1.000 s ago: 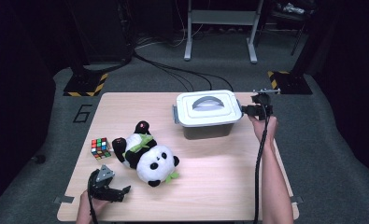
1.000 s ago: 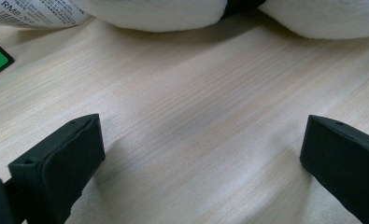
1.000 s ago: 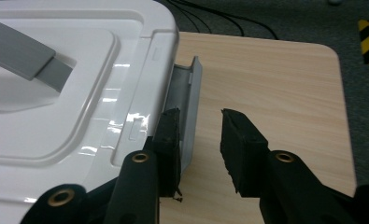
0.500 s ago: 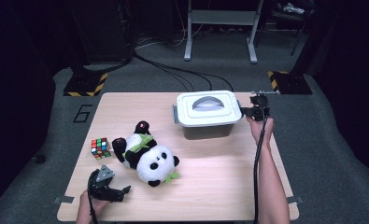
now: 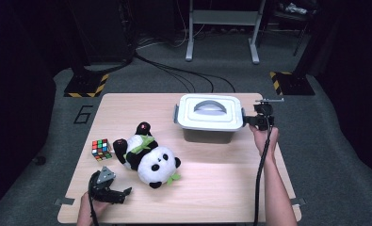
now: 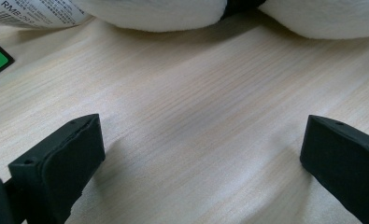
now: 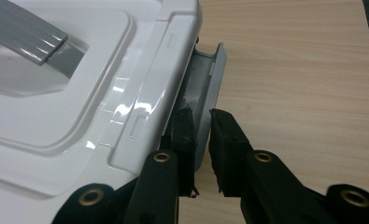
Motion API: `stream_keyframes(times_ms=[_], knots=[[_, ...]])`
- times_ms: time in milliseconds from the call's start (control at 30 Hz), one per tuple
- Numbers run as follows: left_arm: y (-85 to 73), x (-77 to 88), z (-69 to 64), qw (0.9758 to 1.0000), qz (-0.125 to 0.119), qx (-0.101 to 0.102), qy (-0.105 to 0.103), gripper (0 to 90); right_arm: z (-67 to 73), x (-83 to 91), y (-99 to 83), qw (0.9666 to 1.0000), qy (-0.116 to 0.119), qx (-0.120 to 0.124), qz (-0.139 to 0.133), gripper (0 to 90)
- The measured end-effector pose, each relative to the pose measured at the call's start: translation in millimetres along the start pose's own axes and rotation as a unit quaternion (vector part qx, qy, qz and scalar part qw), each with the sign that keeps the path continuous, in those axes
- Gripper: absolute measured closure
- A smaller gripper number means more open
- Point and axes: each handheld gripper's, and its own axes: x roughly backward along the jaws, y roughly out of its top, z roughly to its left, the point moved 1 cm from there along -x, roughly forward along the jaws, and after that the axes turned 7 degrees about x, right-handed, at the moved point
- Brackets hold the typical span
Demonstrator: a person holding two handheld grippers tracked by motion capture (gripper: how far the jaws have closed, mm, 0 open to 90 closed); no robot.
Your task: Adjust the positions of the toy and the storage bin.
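A grey box with a white lid (image 5: 211, 113) and a grey handle stands at the table's back right. In the right gripper view my right gripper (image 7: 201, 126) is shut on the grey latch (image 7: 209, 79) that hangs off the lid (image 7: 79, 93) at the box's end. From above, the right gripper (image 5: 249, 120) is at the box's right end. A panda plush (image 5: 148, 157) lies on its back mid-left. My left gripper (image 5: 121, 195) rests near the front left edge. Its jaws stand wide apart over bare wood (image 6: 203, 140), short of the white plush (image 6: 163, 11).
A colour cube (image 5: 101, 149) sits left of the panda. The wooden table (image 5: 221, 188) has bare room in front of the box. A black cable runs from the right gripper along the forearm. Dark floor, cables and a metal stand lie beyond the table.
The right gripper has shifted a little toward the person along the box's right end, onto the latch. The left gripper, panda and cube have stayed put.
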Motion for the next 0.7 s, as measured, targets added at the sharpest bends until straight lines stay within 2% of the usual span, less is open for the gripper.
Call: stream_keyframes(times_ms=[200, 267, 467, 533, 633, 700], knots=[[0.0, 0.0, 0.0, 1.0000, 0.000, 0.000, 0.000, 0.0, -0.7, 4.5, -5.5, 0.9999, 0.009, 0.006, -0.005, 77.9], [0.0, 0.0, 0.1, 1.0000, 0.000, 0.000, 0.000, 0.0, -2.6, 5.9, -4.6, 0.9998, 0.004, 0.016, -0.009, 70.9], [0.0, 0.0, 0.1, 1.0000, 0.000, 0.000, 0.000, 0.0, -12.7, 18.8, 2.1, 0.9995, -0.006, 0.024, -0.020, 42.6], [0.0, 0.0, 0.0, 1.0000, 0.000, 0.000, 0.000, 0.0, -11.4, 24.2, 5.1, 0.9992, -0.008, 0.031, -0.024, 33.8], [0.0, 0.0, 0.0, 1.0000, 0.000, 0.000, 0.000, 0.0, -8.1, 30.9, 9.7, 0.9979, -0.002, 0.057, -0.032, 25.4], [0.0, 0.0, 0.0, 1.0000, 0.000, 0.000, 0.000, 0.0, -4.3, 32.0, 12.9, 0.9970, 0.013, 0.071, -0.029, 21.2]])
